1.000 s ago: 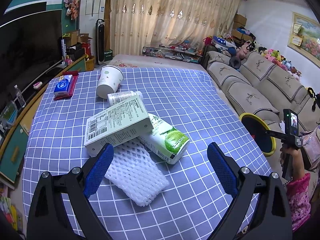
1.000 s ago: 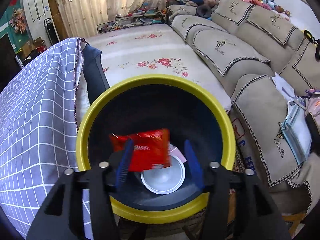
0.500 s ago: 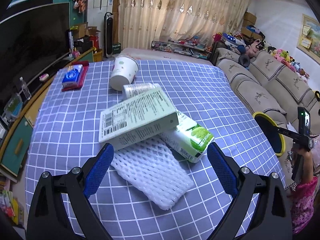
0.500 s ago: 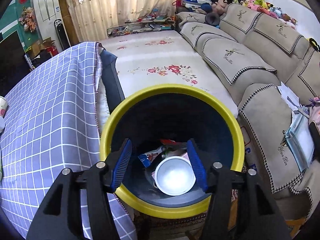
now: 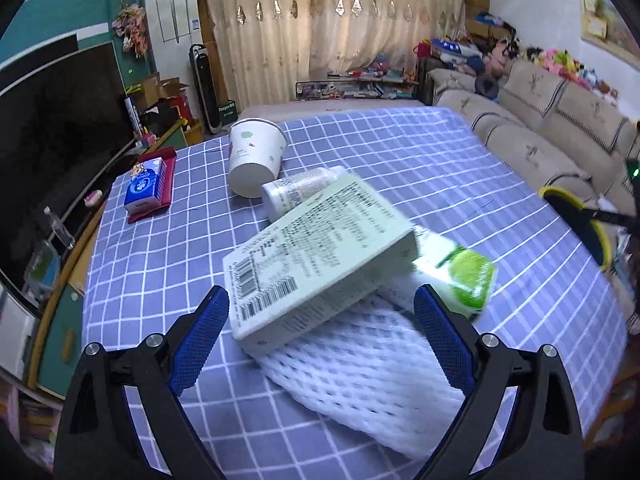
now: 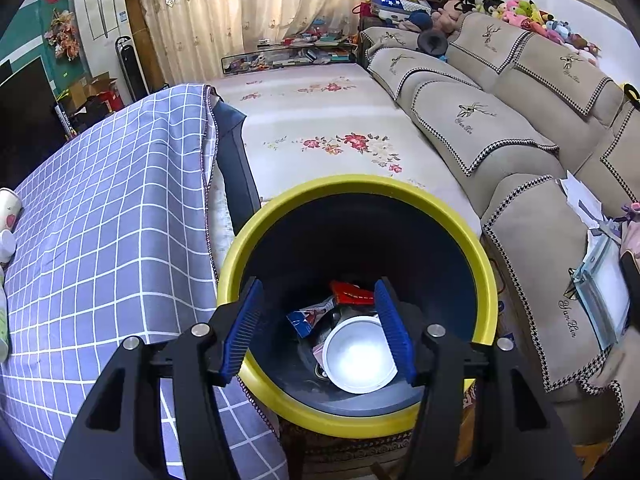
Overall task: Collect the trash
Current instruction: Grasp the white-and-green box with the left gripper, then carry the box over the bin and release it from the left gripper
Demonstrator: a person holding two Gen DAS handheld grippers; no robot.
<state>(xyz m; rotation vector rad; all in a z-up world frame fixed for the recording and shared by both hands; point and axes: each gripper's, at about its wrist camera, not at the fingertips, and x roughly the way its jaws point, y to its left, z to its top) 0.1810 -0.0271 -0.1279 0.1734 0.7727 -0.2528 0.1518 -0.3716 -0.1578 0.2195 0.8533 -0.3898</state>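
Left gripper (image 5: 320, 336) jaws spread, unclamped, around pale-green printed cardboard box (image 5: 320, 256) on white foam mesh sleeve (image 5: 372, 376). Right gripper (image 6: 318, 326) jaws open, empty, above yellow-rimmed round bin (image 6: 360, 188).

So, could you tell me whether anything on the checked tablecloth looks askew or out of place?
Yes. The pale green box lies tilted, propped on the white foam net and a green-and-white carton rather than flat. Behind it, a paper cup and a small white bottle lie tipped on their sides. Nothing looks spilled.

White foam netting (image 5: 372, 376), matt cardboard box (image 5: 320, 256)
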